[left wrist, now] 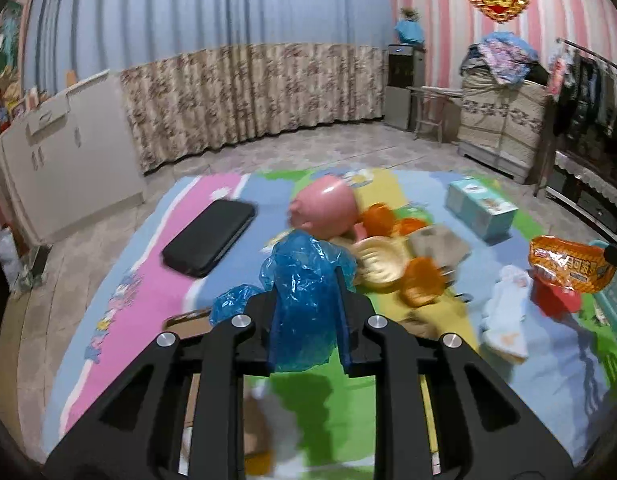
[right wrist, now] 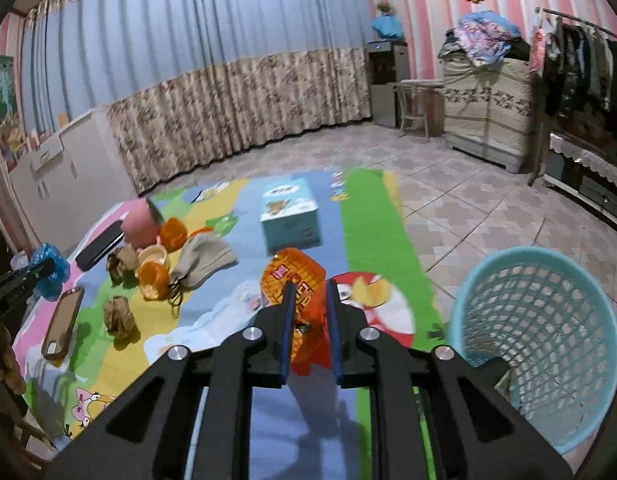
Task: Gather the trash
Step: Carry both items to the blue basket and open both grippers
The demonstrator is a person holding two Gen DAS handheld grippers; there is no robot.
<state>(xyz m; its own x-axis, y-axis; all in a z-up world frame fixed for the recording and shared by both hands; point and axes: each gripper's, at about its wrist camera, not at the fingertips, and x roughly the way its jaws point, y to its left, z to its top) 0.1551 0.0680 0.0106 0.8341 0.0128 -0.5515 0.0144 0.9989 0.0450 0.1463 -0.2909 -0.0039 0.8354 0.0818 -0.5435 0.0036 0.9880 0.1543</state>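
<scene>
Both grippers are loaded and clear of the mat. The left gripper (left wrist: 306,300) has its jaws pinched tight on a crumpled blue plastic bag (left wrist: 304,292), film bulging above and below the pads; the grip looks firm, though the loose tail at seven o'clock could snag. The right gripper (right wrist: 310,316) has its jaws nearly closed on an orange crinkly snack wrapper (right wrist: 292,280), which sticks up and dangles between them.

In the right view the turquoise plastic mesh basket (right wrist: 548,340) stands at three o'clock, just off the colourful cartoon foam play mat (right wrist: 364,216). To do this well, I'd carry the wrapper over the rim first, open only once it hangs inside, then bring the bag across the same way; light film drifts, so release low.

Farther out on the mat, at ten o'clock, two brown crumpled paper wads (right wrist: 118,312) look like the next trash. The pink piggy bank (left wrist: 326,208), black flat case (left wrist: 210,236) and pale blue tissue box (right wrist: 290,216) probably stay.
</scene>
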